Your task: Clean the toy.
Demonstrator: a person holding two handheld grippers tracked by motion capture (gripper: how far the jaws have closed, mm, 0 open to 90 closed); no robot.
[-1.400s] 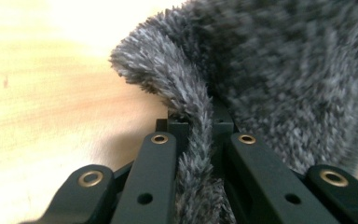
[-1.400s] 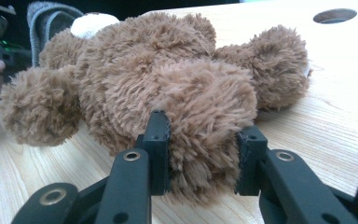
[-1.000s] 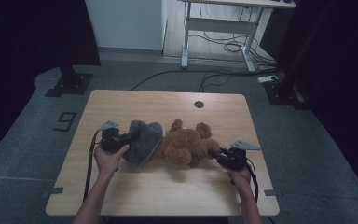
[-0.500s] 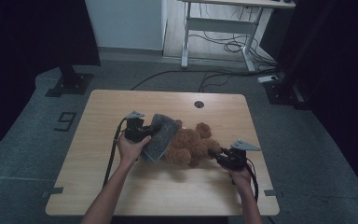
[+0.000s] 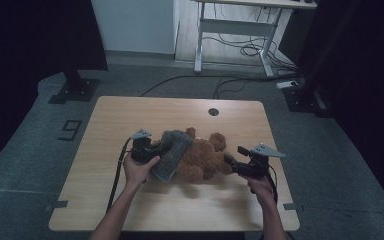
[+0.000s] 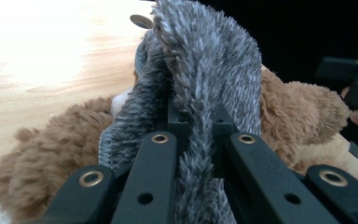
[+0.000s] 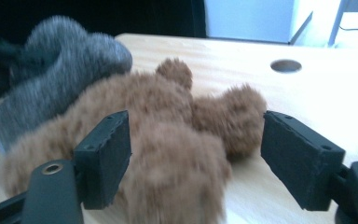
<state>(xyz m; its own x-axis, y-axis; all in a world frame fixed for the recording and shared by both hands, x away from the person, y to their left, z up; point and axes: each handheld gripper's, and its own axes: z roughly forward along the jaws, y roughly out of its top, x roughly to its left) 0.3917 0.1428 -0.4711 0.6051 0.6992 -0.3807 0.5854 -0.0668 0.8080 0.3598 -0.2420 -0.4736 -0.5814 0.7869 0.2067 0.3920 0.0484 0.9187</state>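
Grey fuzzy fabric (image 6: 205, 84) is pinched tight in the left claw (image 6: 193, 123) — in the left gripper view the two black jaws are squeezed together on a fold of it, with the rest of the cloth rising ahead and draping over the brown teddy bear (image 5: 204, 156). From the high view, the left claw (image 5: 152, 150) sits at the bear's left side, the grey fabric (image 5: 171, 154) lying across the bear's left half, near the middle of the wooden tabletop (image 5: 130, 115).

Over on the other side, the right claw (image 5: 230, 162) has just been opening: in the right gripper view its jaws stand wide apart, the right claw (image 7: 193, 156) released, pads clear of the fur. The bear (image 7: 168, 140) lies just ahead between the spread jaws, one rounded brown limb near the right-hand pad but with a gap showing. The bear rests on the tabletop, grey fabric (image 7: 56, 70) bunched at its far left.
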